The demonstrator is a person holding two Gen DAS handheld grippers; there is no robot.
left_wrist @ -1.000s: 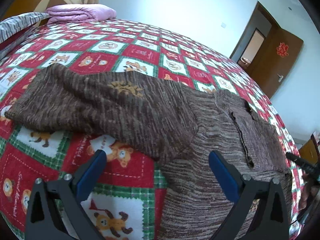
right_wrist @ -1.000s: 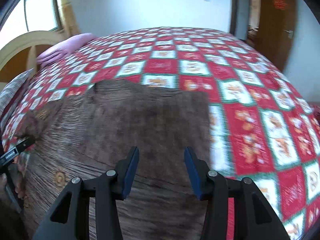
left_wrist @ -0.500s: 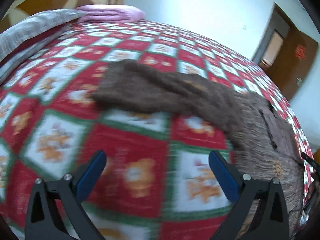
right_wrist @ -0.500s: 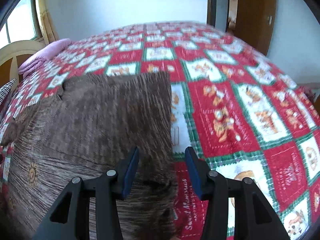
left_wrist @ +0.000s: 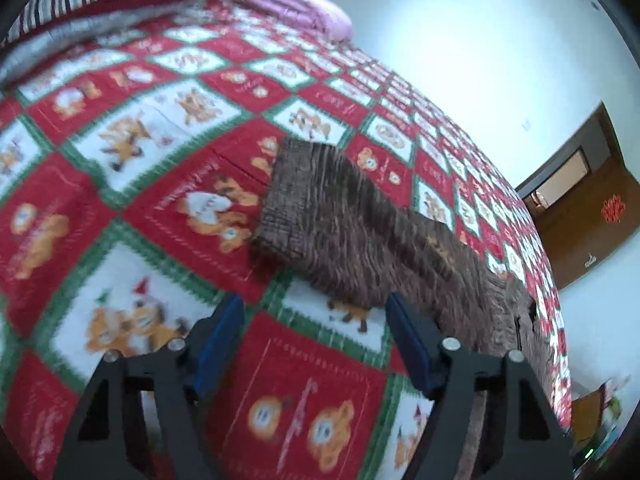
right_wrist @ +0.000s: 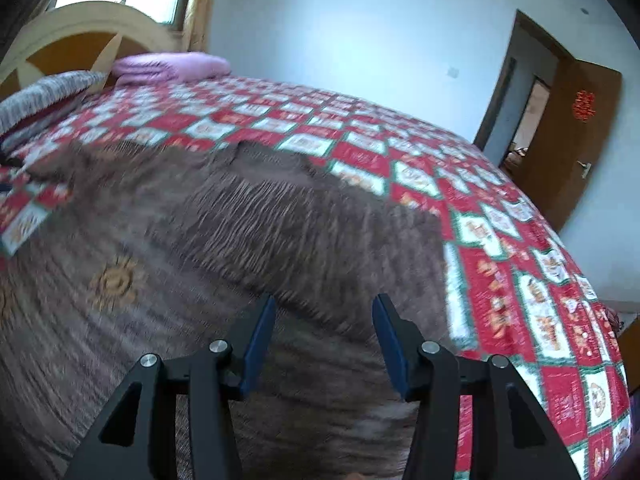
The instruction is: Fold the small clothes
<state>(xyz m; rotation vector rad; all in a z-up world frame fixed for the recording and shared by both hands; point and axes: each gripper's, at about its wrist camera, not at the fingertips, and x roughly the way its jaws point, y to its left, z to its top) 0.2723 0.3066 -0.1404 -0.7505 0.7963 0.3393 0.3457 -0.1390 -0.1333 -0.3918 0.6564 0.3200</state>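
A brown knit sweater (left_wrist: 360, 240) lies flat on the bed, and one sleeve reaches left to its cuff (left_wrist: 288, 200). My left gripper (left_wrist: 314, 320) hovers over the bedspread (left_wrist: 120, 160) just below that sleeve. Its jaws are closing and nothing is between them. In the right wrist view the sweater's body (right_wrist: 160, 300) fills the lower left, with a folded sleeve (right_wrist: 300, 220) lying across it. My right gripper (right_wrist: 324, 332) hangs above the body by that fold's edge. Its jaws are partly apart, opening slightly, with no cloth between the pads.
The red, white and green bear-print bedspread (right_wrist: 520, 280) covers the whole bed. A folded pink blanket (right_wrist: 168, 66) and a grey striped pillow (right_wrist: 40, 96) lie by the headboard (right_wrist: 80, 40). A brown door (right_wrist: 580, 128) stands open at the right.
The left gripper has swung left along the sleeve toward its cuff, and its jaws have narrowed. The right gripper swung out to the sweater's right edge, then back over its body.
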